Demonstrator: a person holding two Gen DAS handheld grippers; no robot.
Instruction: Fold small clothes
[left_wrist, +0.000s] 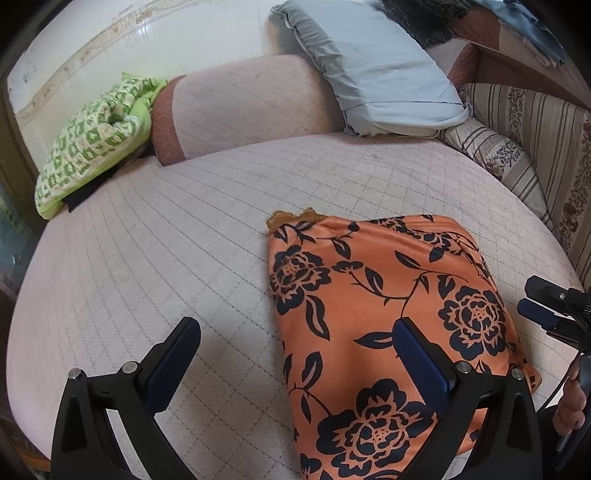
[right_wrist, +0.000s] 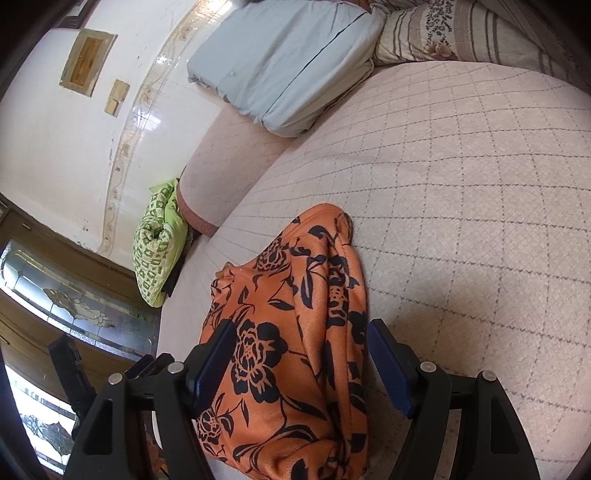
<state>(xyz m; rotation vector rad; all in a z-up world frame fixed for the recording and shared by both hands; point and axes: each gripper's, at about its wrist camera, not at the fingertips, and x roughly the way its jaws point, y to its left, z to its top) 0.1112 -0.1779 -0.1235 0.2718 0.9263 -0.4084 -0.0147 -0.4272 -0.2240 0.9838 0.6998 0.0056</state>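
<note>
Orange floral garment (left_wrist: 388, 314) folded, soft, on quilted mattress (left_wrist: 166, 258).

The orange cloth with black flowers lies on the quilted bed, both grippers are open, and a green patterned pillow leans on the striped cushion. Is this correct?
One thing is wrong: in the left wrist view the green patterned pillow lies at the far left edge of the quilted bed, away from the striped cushion. The grey pillow is beside that cushion.

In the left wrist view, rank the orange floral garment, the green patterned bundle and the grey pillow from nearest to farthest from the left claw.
From the open left claw:
1. Orange floral garment, right under the right finger.
2. Green patterned bundle, far left, at the mattress edge.
3. Grey pillow, top right, against the wall.
</note>
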